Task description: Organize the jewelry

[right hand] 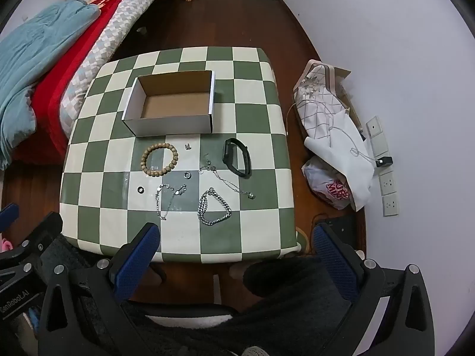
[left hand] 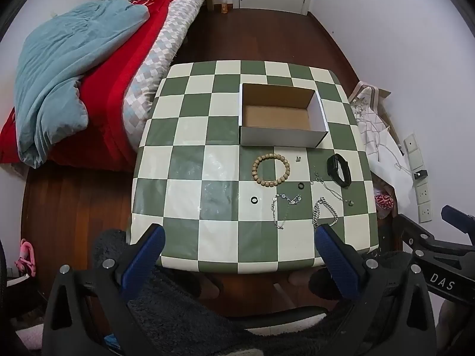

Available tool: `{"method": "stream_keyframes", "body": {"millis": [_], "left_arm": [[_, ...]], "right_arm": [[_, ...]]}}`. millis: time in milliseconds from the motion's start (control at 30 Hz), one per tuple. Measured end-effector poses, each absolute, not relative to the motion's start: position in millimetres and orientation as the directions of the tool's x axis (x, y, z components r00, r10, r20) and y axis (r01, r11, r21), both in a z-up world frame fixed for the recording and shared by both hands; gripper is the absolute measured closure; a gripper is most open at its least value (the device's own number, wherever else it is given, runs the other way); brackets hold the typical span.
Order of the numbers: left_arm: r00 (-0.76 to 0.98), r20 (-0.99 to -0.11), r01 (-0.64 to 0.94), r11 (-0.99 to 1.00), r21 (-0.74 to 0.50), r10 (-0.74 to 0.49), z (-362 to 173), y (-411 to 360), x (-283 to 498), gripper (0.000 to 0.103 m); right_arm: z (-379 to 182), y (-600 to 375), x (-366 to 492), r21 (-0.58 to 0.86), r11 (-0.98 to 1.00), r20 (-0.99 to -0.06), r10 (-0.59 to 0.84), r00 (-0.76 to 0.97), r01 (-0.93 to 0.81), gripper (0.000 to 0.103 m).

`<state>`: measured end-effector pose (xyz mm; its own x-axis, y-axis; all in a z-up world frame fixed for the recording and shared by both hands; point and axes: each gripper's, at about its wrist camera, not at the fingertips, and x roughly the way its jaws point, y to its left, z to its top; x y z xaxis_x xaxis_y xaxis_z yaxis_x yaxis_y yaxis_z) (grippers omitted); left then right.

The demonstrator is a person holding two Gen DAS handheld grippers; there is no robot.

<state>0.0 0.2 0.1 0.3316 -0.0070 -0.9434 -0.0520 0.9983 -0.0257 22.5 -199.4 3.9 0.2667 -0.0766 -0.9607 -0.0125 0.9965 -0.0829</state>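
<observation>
Both grippers, left gripper [left hand: 240, 247] and right gripper [right hand: 234, 246], gape wide, holding nothing; jewelry lies at twelve o'clock: bead bracelet [right hand: 159, 159], chain bracelet [right hand: 212, 207], before cardboard box [right hand: 169, 124].

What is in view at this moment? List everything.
table: one, green and cream checks, centre
box: one, white outside, brown inside, empty, far half of table
bead bracelet: one, tan, in front of box
watch band: one, black, right of beads
chains: three, silver, near half
rings: two, dark, near beads
bed: one, red, blue blanket, left
bags: white, on floor right
left gripper: open, empty
right gripper: open, empty
</observation>
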Motion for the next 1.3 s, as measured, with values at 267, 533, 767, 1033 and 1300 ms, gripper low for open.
{"method": "stream_keyframes", "body": {"millis": [267,533,767,1033,1300], "left_arm": [[0.338,-0.941,-0.048,0.999,-0.025,-0.007,0,0,0,0.0],[0.344,-0.939,-0.05,0.999,-0.02,-0.002,9,8,-1,0.0],[0.35,-0.937,-0.055,0.998,-0.018,0.002,10,5,-2,0.0],[0.355,-0.935,-0.059,0.998,-0.015,0.007,21,0,-1,0.0],[0.356,-0.934,-0.056,0.998,-0.016,0.005,20,1,-2,0.0]], "right_arm": [[8,-199,19,-0.092,0.996,-0.956,-0.086,0.282,-0.006,0.0],[13,-200,19,-0.088,0.996,-0.954,-0.083,0.287,-0.005,0.0],[11,-198,16,-0.087,0.996,-0.952,-0.082,0.294,-0.005,0.0],[21,-202,16,-0.086,0.996,-0.948,-0.078,0.308,-0.013,0.0],[21,-202,16,-0.087,0.996,-0.949,-0.079,0.306,-0.012,0.0]]}}
